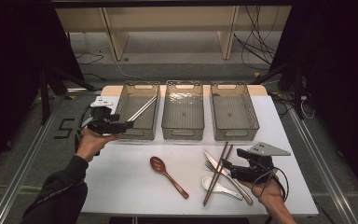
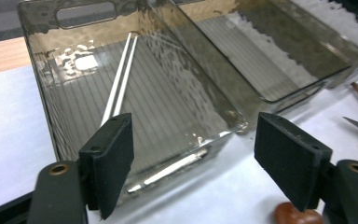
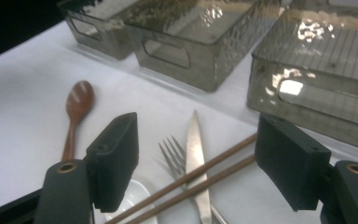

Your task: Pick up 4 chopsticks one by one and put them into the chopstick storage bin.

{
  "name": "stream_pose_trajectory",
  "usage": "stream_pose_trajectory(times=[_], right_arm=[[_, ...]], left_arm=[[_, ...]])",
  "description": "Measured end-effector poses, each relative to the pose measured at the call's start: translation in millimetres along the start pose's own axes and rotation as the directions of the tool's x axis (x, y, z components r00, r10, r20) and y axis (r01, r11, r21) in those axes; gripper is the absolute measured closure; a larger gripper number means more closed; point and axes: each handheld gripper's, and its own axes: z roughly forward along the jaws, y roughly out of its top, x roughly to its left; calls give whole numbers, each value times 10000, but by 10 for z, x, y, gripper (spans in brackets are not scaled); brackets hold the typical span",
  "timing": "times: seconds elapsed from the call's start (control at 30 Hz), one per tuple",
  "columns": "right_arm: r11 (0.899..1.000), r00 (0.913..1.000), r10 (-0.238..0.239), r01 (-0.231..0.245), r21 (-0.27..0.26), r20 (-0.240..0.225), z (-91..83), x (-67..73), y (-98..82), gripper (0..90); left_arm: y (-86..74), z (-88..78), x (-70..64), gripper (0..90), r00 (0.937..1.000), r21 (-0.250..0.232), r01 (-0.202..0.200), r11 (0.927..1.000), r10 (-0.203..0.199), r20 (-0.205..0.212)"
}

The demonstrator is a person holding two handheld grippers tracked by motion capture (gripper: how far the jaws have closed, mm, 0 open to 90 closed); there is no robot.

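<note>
My left gripper point(image 1: 127, 124) hangs open at the front left corner of the left bin point(image 1: 122, 100), nothing between its jaws. A pair of silver chopsticks point(image 2: 120, 81) lies slanted inside that bin. My right gripper point(image 1: 225, 166) stands open low over a heap of cutlery at the front right. Its jaws straddle two brown chopsticks point(image 3: 204, 173), which cross a knife point(image 3: 195, 140) and a fork point(image 3: 171, 151). Under them lies a white spoon point(image 1: 218, 187). A wooden spoon point(image 1: 167, 173) rests alone near the table's middle.
Three clear grey bins stand in a row at the back of the white table point(image 1: 121, 186). The middle bin point(image 1: 182, 132) and the right bin point(image 1: 234, 132) hold nothing. A person's hands and dark sleeve come in from the front.
</note>
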Motion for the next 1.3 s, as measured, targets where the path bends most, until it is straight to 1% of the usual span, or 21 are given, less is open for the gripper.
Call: stream_pose_trajectory(times=[0.07,0.1,0.13,0.17,0.23,0.27,0.33,0.4,0.47,0.5,0.6,0.7,0.8,0.93,1.0,1.07,1.13,1.23,1.3], right_arm=[[9998,9999,67,-69,188,139,20,-20,1,313],[9993,9996,119,-127,343,247,34,-41,5,313],[9990,9993,173,-186,409,318,46,-59,10,313],[9988,9990,177,-195,452,402,55,-77,19,314],[9985,9984,31,-62,541,570,69,-107,44,314],[9982,9982,-74,38,602,595,79,-124,58,317],[9972,9976,-203,154,728,668,116,-160,87,324],[9956,9971,-315,251,903,696,174,-192,112,340],[9915,9961,-435,336,1257,772,254,-229,133,340],[9894,9960,-380,261,1430,814,295,-252,139,343],[9812,9941,-184,-26,1930,1070,402,-314,146,346],[9701,9909,-28,-299,2410,1342,497,-370,151,349],[9586,9881,112,-542,2795,1535,561,-398,150,354],[9493,9845,358,-871,3020,1715,603,-432,152,371],[9435,9825,473,-1031,3148,1802,630,-451,150,379],[9382,9809,504,-1110,3278,1880,663,-459,142,379],[9343,9800,545,-1176,3366,1912,689,-458,141,379],[9321,9795,620,-1255,3397,1916,711,-456,143,384],[9295,9783,681,-1334,3439,1955,725,-462,138,384]], left_arm=[[-76,-48,-61,269,10000,-129,6,9999,-6,49],[-106,-61,-85,261,10000,-115,-49,9999,49,12],[-136,-71,-106,254,10000,-187,-84,9998,83,-33],[-163,-77,-125,250,10000,-205,-94,9997,94,9],[-207,-87,-160,235,9999,-163,-155,9997,156,25],[-230,-90,-185,227,9999,-204,-109,9997,111,100],[-266,-109,-237,219,9996,-209,-246,9995,249,132],[-302,-126,-305,213,9988,-243,-476,9986,479,121],[-337,-148,-377,203,9970,-236,-763,9968,765,72],[-353,-162,-411,201,9963,-311,-852,9959,854,51],[-395,-207,-492,195,9957,-410,-902,9951,911,194],[-444,-235,-559,189,9936,-367,-1067,9936,1079,334],[-484,-255,-582,187,9935,-346,-1048,9939,1062,405],[-535,-271,-602,185,9928,-235,-1122,9934,1131,387],[-546,-279,-616,184,9928,-266,-1116,9934,1126,403],[-551,-287,-626,182,9921,-251,-1171,9928,1181,417],[-556,-288,-631,182,9925,-246,-1146,9931,1156,405],[-568,-296,-635,179,9927,-222,-1129,9934,1137,396],[-577,-305,-642,177,9918,-224,-1200,9925,1209,421]])
